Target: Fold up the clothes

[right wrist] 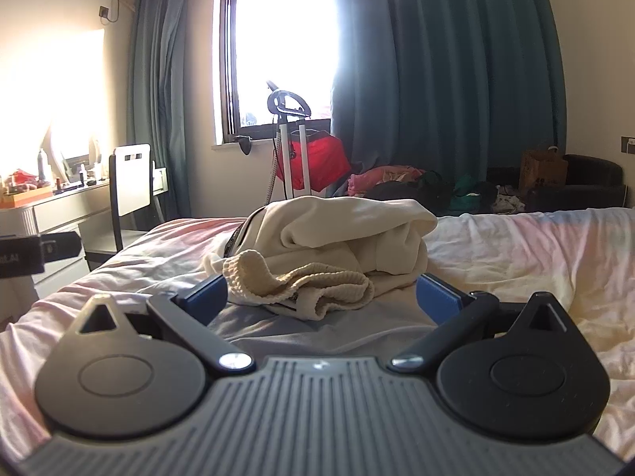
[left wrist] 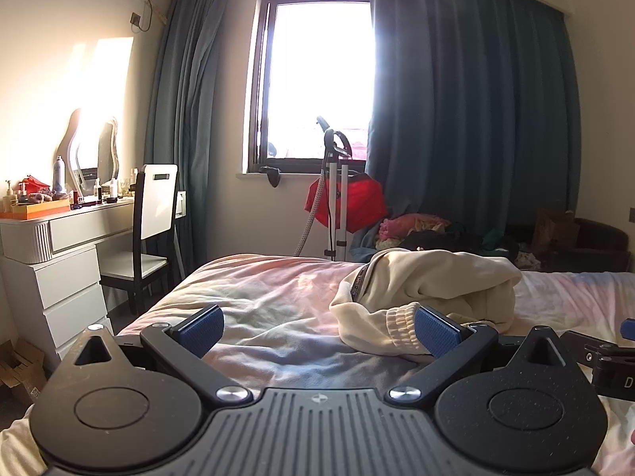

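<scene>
Blue-padded and spread wide: left gripper point(left wrist: 319, 327), low in the frame of its own view, gripping nothing, only rumpled bedding lying between the pads. Brushing, or nearly so (contact hard to judge), the ribbed cuff point(left wrist: 401, 327) of the cream sweatshirt point(left wrist: 432, 289) with the right-hand pad point(left wrist: 436, 331). Showing also at the far left edge of the right wrist view as a dark block.

Standing equally wide: right gripper point(right wrist: 321, 297), lower middle of its view, holding nothing either. Lying just beyond the pads, partly between them, a ribbed cream hem point(right wrist: 301, 285) of the same sweatshirt, heaped unfolded at mid-frame. Peeking in at the right edge of the left view, a bit of blue and black from that same tool.

Spreading under everything, creased pale pink and grey bedcover point(left wrist: 258, 309), filling the lower half of both views.

Sitting further out, at left of frame: white dressing table point(left wrist: 59, 246) crowded with bottles, with a mirror above and a black-and-white chair point(left wrist: 152, 214) beside it. Glaring at upper centre, a bright window point(left wrist: 317, 79) flanked by teal curtains point(left wrist: 468, 119). Standing below the window, a garment steamer point(left wrist: 335, 182) with a red garment point(left wrist: 357, 202) draped on it. Piling up to its right, mixed clothes point(left wrist: 412, 228) on the floor.
</scene>
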The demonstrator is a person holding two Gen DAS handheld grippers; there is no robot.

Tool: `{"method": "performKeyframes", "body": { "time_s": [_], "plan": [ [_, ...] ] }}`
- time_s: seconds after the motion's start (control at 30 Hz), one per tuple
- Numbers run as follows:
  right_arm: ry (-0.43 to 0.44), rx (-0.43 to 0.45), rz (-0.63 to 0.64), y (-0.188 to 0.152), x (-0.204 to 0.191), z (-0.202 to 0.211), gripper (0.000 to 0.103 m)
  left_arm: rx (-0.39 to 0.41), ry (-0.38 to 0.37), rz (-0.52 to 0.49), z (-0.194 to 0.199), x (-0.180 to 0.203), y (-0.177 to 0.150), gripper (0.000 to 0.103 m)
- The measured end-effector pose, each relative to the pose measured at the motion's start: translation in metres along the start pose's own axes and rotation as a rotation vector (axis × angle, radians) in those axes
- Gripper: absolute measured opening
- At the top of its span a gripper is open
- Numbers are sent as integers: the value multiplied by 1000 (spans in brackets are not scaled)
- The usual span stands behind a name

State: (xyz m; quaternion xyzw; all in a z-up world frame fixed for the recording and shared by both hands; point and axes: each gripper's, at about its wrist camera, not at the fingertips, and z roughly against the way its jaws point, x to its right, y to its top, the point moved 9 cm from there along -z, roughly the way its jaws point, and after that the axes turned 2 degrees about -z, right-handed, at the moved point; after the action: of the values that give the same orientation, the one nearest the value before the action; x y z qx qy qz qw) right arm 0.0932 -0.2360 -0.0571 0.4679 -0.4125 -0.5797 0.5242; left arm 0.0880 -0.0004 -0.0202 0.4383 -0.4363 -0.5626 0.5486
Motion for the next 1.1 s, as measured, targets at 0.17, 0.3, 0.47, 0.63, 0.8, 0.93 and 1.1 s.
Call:
{"method": "performKeyframes", "body": {
  "time_s": [0.17,0.3,0.47,0.63,0.8,0.93,1.1],
  "plan": [
    [3,1,18,-2,-3,2,103,2,-6,1,-5,-5,1,103],
    [3,-17,19,-6,-1,-4,103,22,1,-38,4,3,1,103],
    [-4,-15,27,-5,-6,-2,103,27,-7,-42,6,5,2,103],
    [-4,-16,23,-4,-5,-2,103,27,-8,-46,7,6,3,103],
    [-2,-19,13,-4,-4,-1,103,22,-7,-48,7,6,2,103],
    [-1,-22,6,-4,-4,-1,103,22,-7,-51,9,6,1,103],
    [1,-21,7,-4,-4,-1,103,21,-10,-56,11,6,1,103]
  ]
}}
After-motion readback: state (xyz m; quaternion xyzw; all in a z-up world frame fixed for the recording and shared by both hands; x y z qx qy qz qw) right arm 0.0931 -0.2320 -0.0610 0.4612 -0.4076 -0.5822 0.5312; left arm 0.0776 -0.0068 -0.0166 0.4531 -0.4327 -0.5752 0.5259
